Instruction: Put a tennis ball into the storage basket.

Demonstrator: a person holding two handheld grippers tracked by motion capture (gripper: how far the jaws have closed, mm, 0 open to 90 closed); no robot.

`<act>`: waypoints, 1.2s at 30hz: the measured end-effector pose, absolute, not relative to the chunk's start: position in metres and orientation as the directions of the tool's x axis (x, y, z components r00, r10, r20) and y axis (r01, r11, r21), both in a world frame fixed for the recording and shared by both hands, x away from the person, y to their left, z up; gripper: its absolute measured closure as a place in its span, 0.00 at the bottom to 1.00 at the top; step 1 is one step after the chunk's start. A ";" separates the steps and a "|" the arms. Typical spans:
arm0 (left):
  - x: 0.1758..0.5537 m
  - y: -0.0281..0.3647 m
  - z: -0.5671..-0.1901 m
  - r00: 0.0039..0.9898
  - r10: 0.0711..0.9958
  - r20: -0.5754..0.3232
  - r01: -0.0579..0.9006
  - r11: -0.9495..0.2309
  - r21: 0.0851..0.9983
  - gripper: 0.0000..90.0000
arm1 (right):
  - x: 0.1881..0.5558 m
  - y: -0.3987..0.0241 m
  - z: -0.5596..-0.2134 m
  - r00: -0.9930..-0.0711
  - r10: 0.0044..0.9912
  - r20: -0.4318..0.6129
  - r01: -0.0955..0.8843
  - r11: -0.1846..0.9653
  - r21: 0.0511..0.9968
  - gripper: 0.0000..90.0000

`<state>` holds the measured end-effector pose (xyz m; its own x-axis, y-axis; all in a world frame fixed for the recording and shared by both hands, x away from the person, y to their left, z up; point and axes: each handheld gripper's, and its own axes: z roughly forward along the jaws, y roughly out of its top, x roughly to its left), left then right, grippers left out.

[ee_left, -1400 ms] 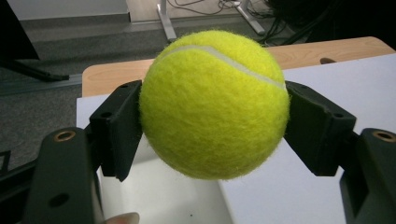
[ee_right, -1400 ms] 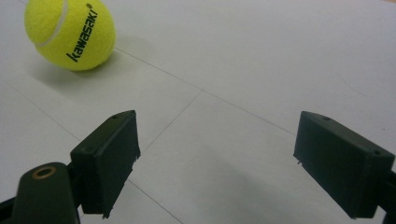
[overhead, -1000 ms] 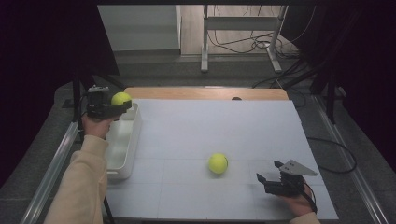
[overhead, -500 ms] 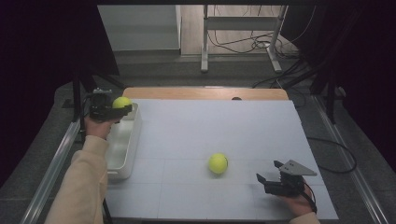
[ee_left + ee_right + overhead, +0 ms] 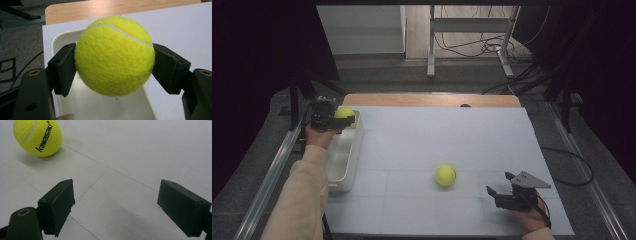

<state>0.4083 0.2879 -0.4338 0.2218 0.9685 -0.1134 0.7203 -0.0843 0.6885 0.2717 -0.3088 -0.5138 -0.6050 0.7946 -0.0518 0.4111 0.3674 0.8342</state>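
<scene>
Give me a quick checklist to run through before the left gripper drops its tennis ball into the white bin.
1. Held ball clamped between both jaws of the left gripper: ok.
2. Ball above the white bin, seen from the left gripper view: ok.
3. Bin floor under the ball free of other things: ok, as far as visible.
4. Right gripper open and away from the bin: ok.
5. Second ball resting on the white table, clear of the drop: ok.
6. Height of the ball above the bin floor: cannot tell.
</scene>
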 end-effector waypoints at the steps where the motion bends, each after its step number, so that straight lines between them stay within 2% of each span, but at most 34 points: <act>1: 0.409 0.288 -0.435 0.222 0.969 -0.112 0.725 -0.087 0.683 0.30 | 0.272 -0.309 -0.514 -0.605 0.795 -0.052 0.411 0.367 0.834 0.16; 13: 0.411 0.290 -0.441 0.211 0.970 -0.122 0.754 -0.082 0.651 0.29 | 0.272 -0.308 -0.514 -0.605 0.794 -0.054 0.411 0.371 0.833 0.16; 36: 0.409 0.290 -0.441 0.203 0.972 -0.116 0.743 -0.076 0.665 0.29 | 0.272 -0.308 -0.514 -0.606 0.794 -0.056 0.410 0.372 0.833 0.16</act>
